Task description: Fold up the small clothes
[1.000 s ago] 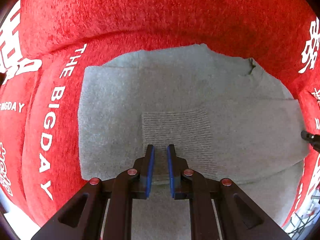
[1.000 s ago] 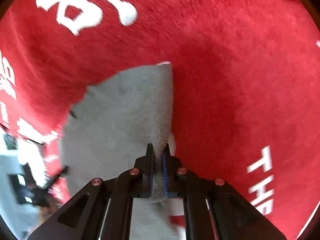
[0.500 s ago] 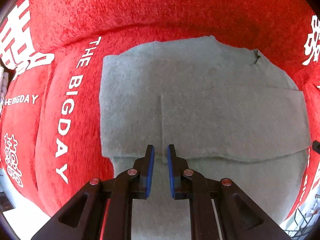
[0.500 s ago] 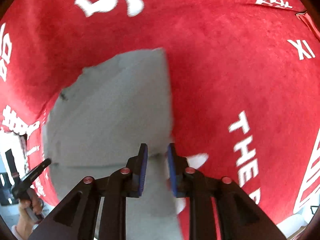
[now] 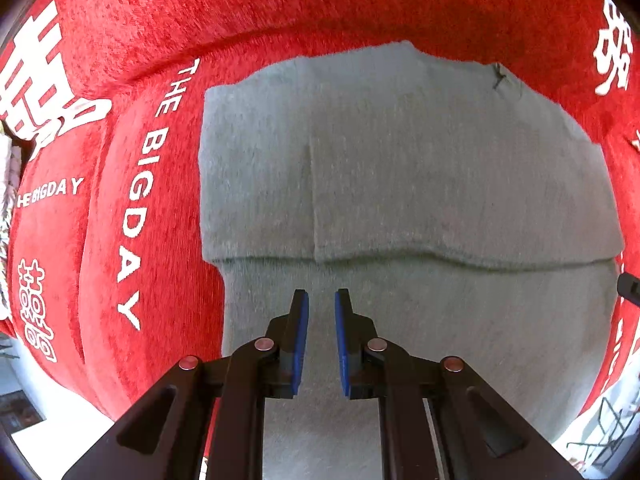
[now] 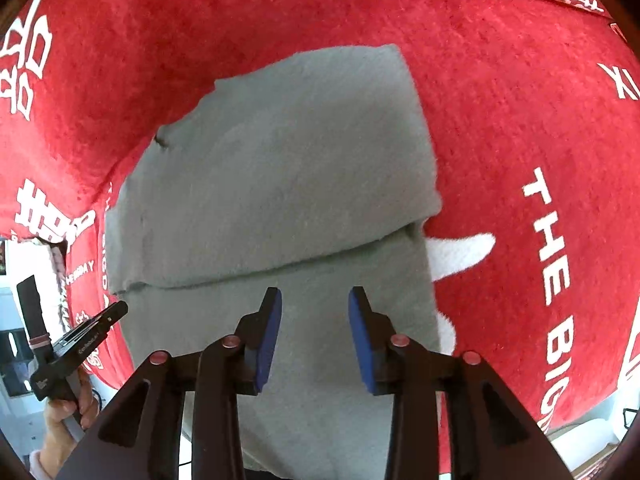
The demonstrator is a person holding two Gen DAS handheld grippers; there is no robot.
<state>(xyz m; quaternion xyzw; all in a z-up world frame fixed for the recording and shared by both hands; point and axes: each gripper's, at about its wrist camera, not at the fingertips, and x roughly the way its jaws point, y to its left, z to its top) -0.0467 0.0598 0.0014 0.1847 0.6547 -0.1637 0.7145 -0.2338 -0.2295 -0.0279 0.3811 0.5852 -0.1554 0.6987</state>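
A grey knit garment (image 5: 420, 176) lies flat on the red cloth, its far part folded over so a fold edge runs across the middle. It also shows in the right wrist view (image 6: 288, 184). My left gripper (image 5: 321, 304) hovers over the near, unfolded part with its jaws a narrow gap apart and nothing between them. My right gripper (image 6: 314, 300) is open wide and empty above the same near part, close to the garment's right edge. The left gripper's body (image 6: 76, 348) shows at the left of the right wrist view, held in a hand.
A red plush cloth (image 5: 132, 216) with white lettering covers the surface under the garment; it also shows in the right wrist view (image 6: 520, 128). The cloth's edge and a pale floor show at the lower corners of both views.
My right gripper let go of the garment's edge and opened wide. Both grippers drew back toward the near end, so the folded-over part now lies farther ahead.
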